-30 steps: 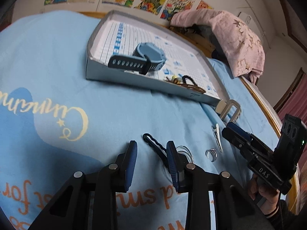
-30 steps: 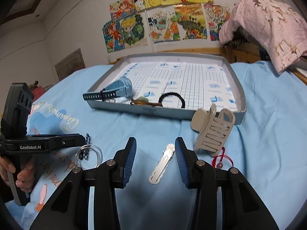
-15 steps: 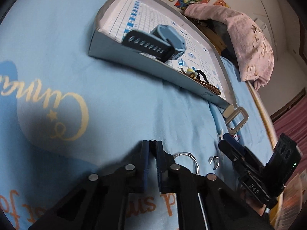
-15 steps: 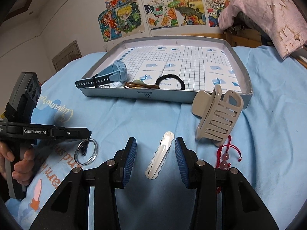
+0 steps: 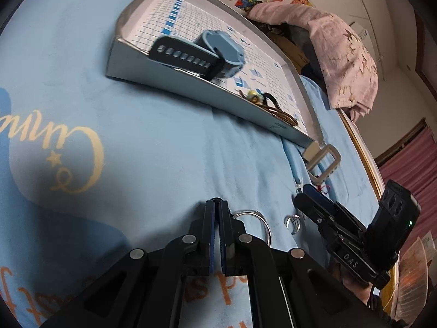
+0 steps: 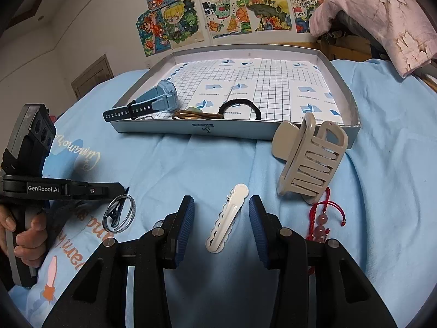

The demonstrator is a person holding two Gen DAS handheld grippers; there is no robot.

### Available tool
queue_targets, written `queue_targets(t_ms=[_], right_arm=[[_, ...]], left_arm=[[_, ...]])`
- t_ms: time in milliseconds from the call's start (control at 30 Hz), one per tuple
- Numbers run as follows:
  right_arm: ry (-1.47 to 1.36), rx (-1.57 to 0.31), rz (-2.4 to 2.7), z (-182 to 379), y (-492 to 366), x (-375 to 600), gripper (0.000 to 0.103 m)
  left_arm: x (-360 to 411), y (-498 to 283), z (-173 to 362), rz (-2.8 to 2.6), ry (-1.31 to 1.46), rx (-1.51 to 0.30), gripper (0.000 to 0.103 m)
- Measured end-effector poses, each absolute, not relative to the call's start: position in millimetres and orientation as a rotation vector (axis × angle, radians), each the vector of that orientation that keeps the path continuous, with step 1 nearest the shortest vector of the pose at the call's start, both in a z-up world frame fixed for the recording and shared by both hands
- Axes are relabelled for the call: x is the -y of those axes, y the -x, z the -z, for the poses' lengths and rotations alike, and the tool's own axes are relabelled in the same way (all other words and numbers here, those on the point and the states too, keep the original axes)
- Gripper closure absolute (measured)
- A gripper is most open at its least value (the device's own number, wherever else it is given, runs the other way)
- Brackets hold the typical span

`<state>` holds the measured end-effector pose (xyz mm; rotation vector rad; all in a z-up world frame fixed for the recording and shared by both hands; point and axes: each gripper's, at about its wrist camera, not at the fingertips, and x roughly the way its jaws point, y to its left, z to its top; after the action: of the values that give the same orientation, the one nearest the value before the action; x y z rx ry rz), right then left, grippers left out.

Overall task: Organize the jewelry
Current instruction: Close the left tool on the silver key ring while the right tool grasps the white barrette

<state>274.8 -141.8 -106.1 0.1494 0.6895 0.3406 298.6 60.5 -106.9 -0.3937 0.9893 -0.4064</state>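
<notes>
Grey tray point(image 6: 351, 101) on blue bed point(image 6: 191, 164): holds blue watch point(image 6: 161, 98), black hair tie point(image 6: 240, 106), brown cord point(image 6: 196, 114). Left hand-held gripper point(image 5: 217, 205) pinched on black hair clip point(image 6: 114, 211) beside clear bangle point(image 6: 121, 213). Right hand-held gripper point(image 6: 221, 213) part open, straddling white clip point(image 6: 226, 218), not touching. Beige claw clip point(image 6: 308, 158), red bracelet point(image 6: 322, 218) on bed.

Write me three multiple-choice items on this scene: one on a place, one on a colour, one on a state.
1. The watch lies:
A. in the tray
B. on the sheet
C. in a gripper

2. The claw clip is:
A. red
B. beige
C. black

3. The left gripper is:
A. wide open
B. shut on a black clip
C. shut on the watch

Answers:
1 A: it rests inside the tray's near left corner.
2 B: its plastic is plainly beige.
3 B: its fingers meet, with the black clip at their tips.
</notes>
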Motion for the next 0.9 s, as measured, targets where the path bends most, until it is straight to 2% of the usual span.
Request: queue_targets(t_ms=[600, 667, 767, 833, 900], right_arm=[[-0.208, -0.706, -0.364, 115, -276, 150, 0.066], [-0.209, -0.707, -0.364, 115, -276, 150, 0.066], [-0.209, -0.706, -0.364, 115, -276, 150, 0.065], [-0.211, -0.706, -0.364, 115, -276, 150, 0.066], [-0.209, -0.706, -0.363, 115, -276, 150, 0.065]], left_arm=[[-60, -265, 103, 0.533, 0.374, -0.999, 0.096], [-60, -262, 103, 0.539, 0.375, -0.995, 0.092], [-60, -256, 101, 0.552, 0.377, -0.981, 0.077], [-60, -252, 99, 0.561, 0.374, -0.964, 0.058], [-59, -249, 96, 0.561, 0.365, -0.943, 0.055]])
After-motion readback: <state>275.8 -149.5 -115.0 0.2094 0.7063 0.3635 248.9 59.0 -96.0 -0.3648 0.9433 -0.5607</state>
